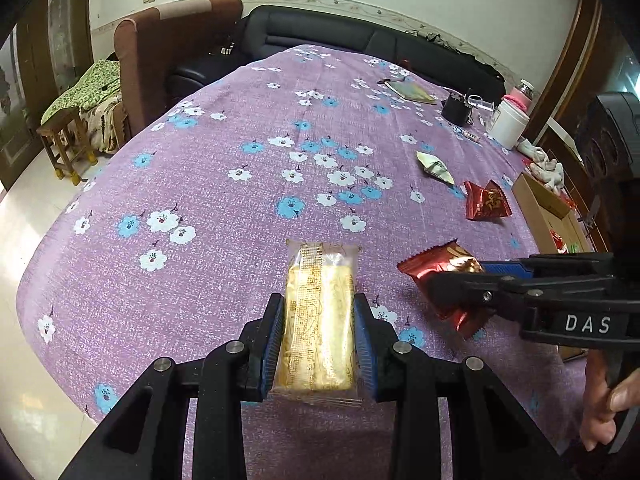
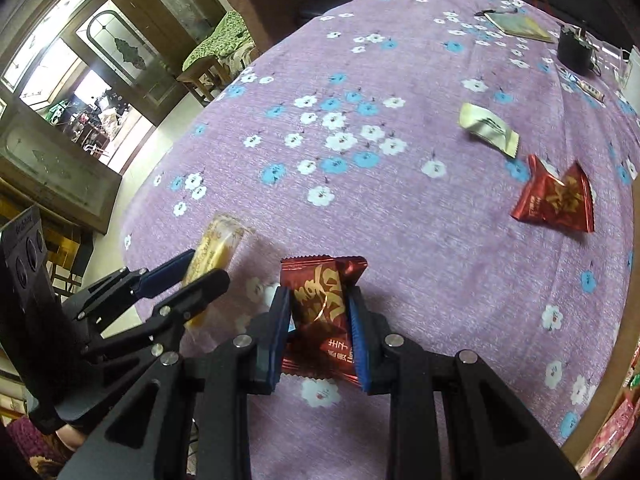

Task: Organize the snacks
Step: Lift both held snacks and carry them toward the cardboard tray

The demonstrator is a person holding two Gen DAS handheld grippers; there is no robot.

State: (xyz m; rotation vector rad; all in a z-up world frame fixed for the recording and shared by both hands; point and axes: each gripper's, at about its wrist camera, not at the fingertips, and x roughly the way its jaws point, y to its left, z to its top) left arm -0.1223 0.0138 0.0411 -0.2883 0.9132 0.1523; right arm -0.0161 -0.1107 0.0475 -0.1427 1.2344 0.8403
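Yellow snack clamped — left hand-held gripper level

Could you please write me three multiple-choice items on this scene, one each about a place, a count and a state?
1. Where does the cream snack packet lie?
A. in the cardboard box
B. on the purple tablecloth
C. in the right gripper

2. How many red snack packets lie loose on the cloth, held by no gripper?
A. one
B. two
C. three

3. What does the left gripper hold?
A. nothing
B. a red packet
C. a clear-wrapped yellow cake

Answers:
1 B: it rests on the purple tablecloth.
2 A: only the loose red packet lies free; the right gripper holds the other red packet.
3 C: its pads clamp the yellow cake.
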